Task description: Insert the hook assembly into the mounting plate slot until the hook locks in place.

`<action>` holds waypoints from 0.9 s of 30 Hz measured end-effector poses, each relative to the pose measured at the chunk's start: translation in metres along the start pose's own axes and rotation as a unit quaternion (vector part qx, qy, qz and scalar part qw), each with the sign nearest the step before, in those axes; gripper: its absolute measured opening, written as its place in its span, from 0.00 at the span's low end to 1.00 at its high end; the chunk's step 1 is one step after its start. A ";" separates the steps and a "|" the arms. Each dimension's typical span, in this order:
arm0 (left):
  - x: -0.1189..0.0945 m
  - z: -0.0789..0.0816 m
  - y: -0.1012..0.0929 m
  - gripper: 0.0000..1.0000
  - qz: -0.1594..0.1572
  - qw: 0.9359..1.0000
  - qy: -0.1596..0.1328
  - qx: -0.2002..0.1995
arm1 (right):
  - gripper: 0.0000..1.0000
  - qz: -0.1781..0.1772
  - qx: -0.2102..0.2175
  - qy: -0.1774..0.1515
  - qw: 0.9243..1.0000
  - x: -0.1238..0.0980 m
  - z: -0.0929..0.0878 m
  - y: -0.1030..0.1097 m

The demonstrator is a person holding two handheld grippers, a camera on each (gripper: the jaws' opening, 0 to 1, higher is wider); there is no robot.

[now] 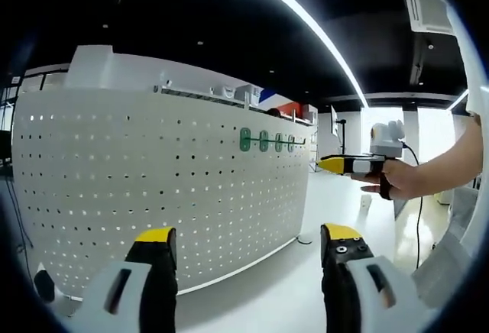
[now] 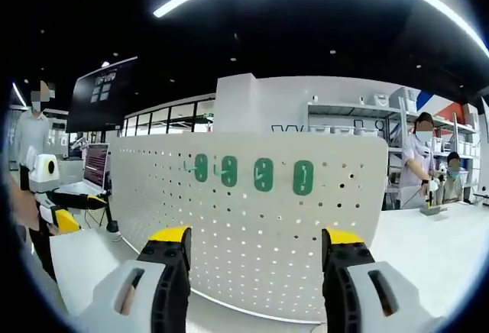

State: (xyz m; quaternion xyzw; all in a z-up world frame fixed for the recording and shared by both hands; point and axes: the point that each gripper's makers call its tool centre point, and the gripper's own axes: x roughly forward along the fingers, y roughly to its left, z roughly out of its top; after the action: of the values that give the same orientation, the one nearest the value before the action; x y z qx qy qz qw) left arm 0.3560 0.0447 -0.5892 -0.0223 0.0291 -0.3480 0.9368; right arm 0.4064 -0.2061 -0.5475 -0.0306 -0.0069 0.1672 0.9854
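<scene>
So, both tongs stand wide open w/ nothing between the jaws. Left tongs (image 1: 250,245) face the white pegboard (image 1: 153,188) at a slant; right tongs (image 2: 256,250) face it nearly square-on.

Key relation: the four green mounting plates (image 2: 248,173) sit in a horizontal row high on the pegboard, straight ahead of and above the right tongs, each plate's long axis upright. In the right gripper view the two left plates carry thin green hooks (image 2: 219,170) sticking out leftward; the two right ones show an upright slot, apparently vacant. From the left gripper view the same row (image 1: 267,140) lies up and to the right, further along the board, so the right tongs look nearer and better lined up. No loose hook assembly visible near either tongs; can't tell where the next one is.

The right gripper w/ the person's hand (image 1: 397,179) shows at the right of the left gripper view, tips aimed toward the plate row.

Surface: the pegboard stands upright on a white table (image 2: 428,245). Room: dark ceiling w/ strip lights, shelving behind the board, a dark monitor (image 2: 103,92) at left, people standing in the background.
</scene>
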 end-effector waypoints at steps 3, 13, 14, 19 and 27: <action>-0.001 0.000 0.001 0.81 0.001 1.000 0.000 0.002 | 0.68 0.001 0.000 0.002 1.000 -0.006 -0.002 0.002; -0.007 0.002 0.001 0.83 0.003 1.000 -0.002 0.007 | 0.69 0.005 -0.001 0.004 1.000 -0.021 -0.006 0.010; -0.008 0.002 0.001 0.83 0.003 1.000 -0.001 0.008 | 0.69 0.005 0.000 0.004 1.000 -0.023 -0.006 0.011; -0.014 0.001 0.002 0.85 0.006 1.000 0.000 0.013 | 0.70 0.008 -0.001 0.004 1.000 -0.030 -0.009 0.016; -0.023 0.001 0.005 0.88 0.014 1.000 -0.001 0.011 | 0.70 0.010 -0.002 0.006 1.000 -0.041 -0.012 0.022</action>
State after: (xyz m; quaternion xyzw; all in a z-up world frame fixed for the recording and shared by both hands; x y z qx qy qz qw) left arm 0.3415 0.0633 -0.5876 -0.0117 0.0247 -0.3355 0.9416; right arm 0.3606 -0.2001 -0.5614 -0.0339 -0.0015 0.1772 0.9836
